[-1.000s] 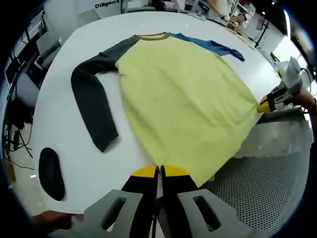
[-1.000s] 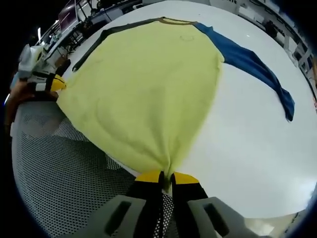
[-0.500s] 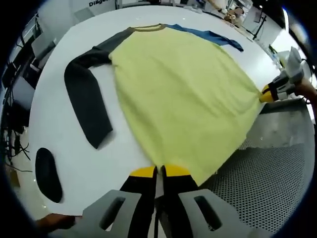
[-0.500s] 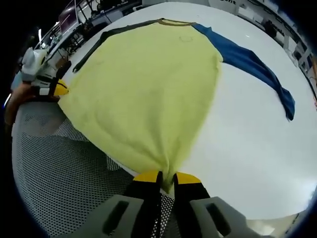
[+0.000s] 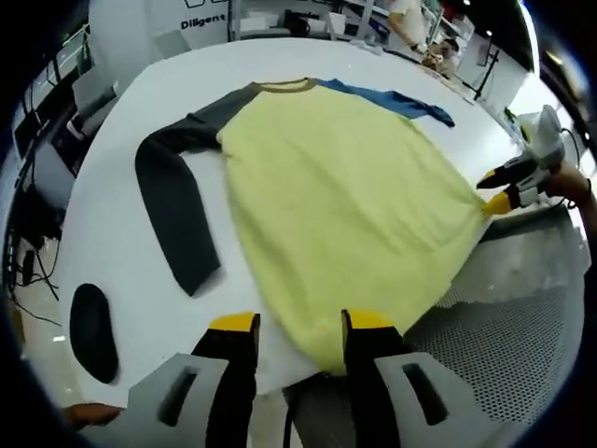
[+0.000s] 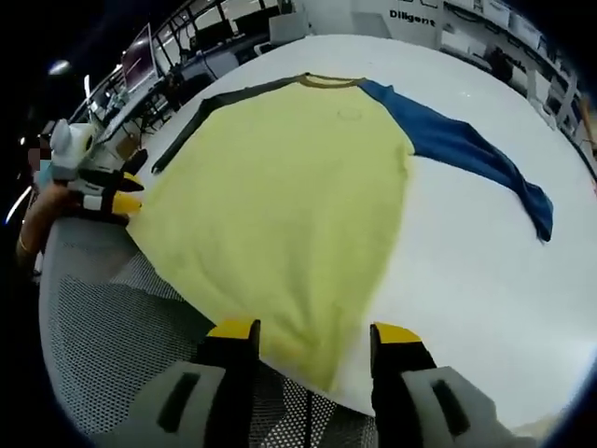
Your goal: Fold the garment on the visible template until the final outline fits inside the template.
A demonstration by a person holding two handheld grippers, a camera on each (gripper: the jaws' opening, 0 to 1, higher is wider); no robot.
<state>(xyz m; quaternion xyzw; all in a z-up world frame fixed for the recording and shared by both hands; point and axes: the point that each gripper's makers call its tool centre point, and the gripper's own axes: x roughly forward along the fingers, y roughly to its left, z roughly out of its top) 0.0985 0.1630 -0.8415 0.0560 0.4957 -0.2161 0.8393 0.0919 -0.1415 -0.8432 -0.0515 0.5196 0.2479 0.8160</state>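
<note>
Left gripper view: we see our left gripper point(image 5: 300, 324) released above the yellow long-sleeved shirt point(image 5: 345, 196).
Our right gripper point(image 6: 315, 330) also gapes, shirt flat on the white table point(image 6: 466, 252).

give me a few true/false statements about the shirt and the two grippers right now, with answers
1. The left gripper is open, its jaws apart over the hem of the shirt. True.
2. The right gripper is clamped on the hem. False: its jaws stand apart.
3. The shirt lies spread flat on the white table. True.
4. Both sleeves are blue. False: there is a blue sleeve and a dark grey sleeve.
5. The shirt is folded in half. False: it is unfolded.
</note>
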